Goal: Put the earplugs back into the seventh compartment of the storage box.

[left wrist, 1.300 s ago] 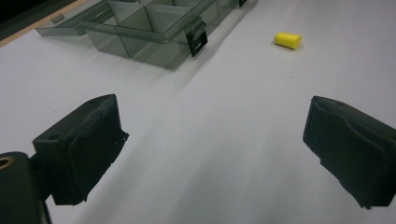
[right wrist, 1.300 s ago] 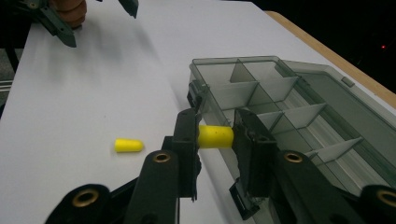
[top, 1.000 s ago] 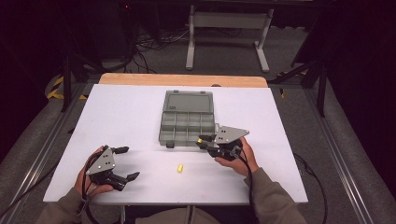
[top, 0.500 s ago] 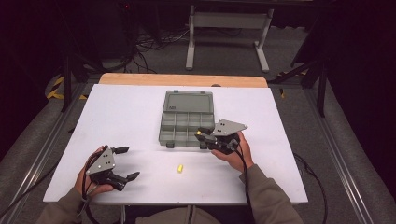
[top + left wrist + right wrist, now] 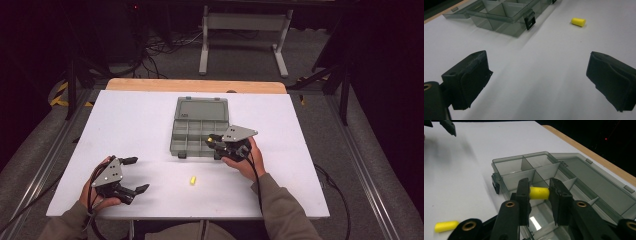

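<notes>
1. One white table point(image 5: 140, 120) carries everything, with a wooden strip along its far edge.
2. One grey plastic box point(image 5: 200, 131) sits at the table's middle, its lid lying open and flat on the far side. The tray is split into small compartments, and those in sight hold nothing.
3. Two grippers are out. The left gripper point(image 5: 131, 175) rests low near the front left corner, its jaws spread wide with bare table between them. The right gripper point(image 5: 539, 193) hangs over the box's near right compartments, jaws closed on a plug.
4. Two yellow foam plugs: the pinched plug point(image 5: 539, 193) lies crosswise above the tray, and the loose plug point(image 5: 191, 180) lies on the table just in front of the box.
</notes>
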`<state>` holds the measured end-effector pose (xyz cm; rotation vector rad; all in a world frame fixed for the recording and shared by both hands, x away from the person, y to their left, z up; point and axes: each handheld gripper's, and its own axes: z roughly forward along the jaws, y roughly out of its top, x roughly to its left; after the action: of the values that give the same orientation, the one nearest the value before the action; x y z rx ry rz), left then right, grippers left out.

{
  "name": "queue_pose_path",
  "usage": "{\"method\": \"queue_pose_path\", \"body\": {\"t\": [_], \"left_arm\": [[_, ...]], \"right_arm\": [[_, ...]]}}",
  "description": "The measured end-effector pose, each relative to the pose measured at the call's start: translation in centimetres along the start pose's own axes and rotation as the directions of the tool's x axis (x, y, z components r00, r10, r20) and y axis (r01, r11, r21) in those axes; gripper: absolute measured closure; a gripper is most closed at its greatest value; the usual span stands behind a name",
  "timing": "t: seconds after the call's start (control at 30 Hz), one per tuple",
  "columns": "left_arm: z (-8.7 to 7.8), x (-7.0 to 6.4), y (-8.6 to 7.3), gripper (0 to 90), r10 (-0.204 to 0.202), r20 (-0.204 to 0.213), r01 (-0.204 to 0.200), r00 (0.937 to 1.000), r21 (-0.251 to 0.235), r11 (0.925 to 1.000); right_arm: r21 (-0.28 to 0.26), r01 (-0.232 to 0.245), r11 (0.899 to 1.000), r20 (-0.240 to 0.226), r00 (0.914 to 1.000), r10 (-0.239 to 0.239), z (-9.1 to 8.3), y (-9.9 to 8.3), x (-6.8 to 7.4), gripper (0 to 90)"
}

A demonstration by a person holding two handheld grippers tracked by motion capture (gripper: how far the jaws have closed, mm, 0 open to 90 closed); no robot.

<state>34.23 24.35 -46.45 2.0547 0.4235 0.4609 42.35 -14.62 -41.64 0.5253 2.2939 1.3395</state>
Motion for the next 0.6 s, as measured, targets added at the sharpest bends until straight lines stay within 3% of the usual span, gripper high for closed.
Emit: {"method": "queue_pose_path", "body": {"t": [0.6], "left_arm": [[-0.1, 0.0, 0.0, 5.6, 0.001, 0.004, -0.001, 1.0, 0.002, 1.0]], "right_arm": [[0.072, -0.043, 0.996, 0.058, 0.9976, 0.039, 1.9, -1.3, -0.9, 69.5]]}}
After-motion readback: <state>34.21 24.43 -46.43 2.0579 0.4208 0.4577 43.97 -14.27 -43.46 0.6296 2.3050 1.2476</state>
